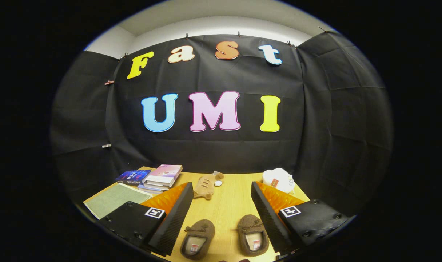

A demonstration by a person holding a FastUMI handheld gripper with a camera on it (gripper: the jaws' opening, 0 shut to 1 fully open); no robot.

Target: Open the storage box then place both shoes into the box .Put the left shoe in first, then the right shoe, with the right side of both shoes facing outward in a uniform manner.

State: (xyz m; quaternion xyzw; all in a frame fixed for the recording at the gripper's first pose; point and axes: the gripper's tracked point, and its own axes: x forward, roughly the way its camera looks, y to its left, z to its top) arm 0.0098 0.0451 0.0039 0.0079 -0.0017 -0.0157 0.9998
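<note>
Currently, tongs (pixel 221 214): hovering wide apart, gripping nothing.
Shoes: left shoe (pixel 198 238) and right shoe (pixel 253 234) lying on the tabletop (pixel 228 203) between the fingers.
Handling: probably soft, light; pinching the heel rim seems best.

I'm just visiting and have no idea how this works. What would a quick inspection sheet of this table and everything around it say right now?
Surface: wooden table, bare in the middle.
Job's things: two brown slippers, left slipper and right slipper, side by side between the tool's fingers, openings up. Storage box: nothing seen.
Clutter: stack of books and a green mat beyond the left finger; a tan plush toy past the slippers; a white plush toy beyond the right finger.
Grippers: tool open, fingers wide apart, holding nothing.
Cables: nothing seen.
Surroundings: black cloth wall, pale wall above it.
</note>
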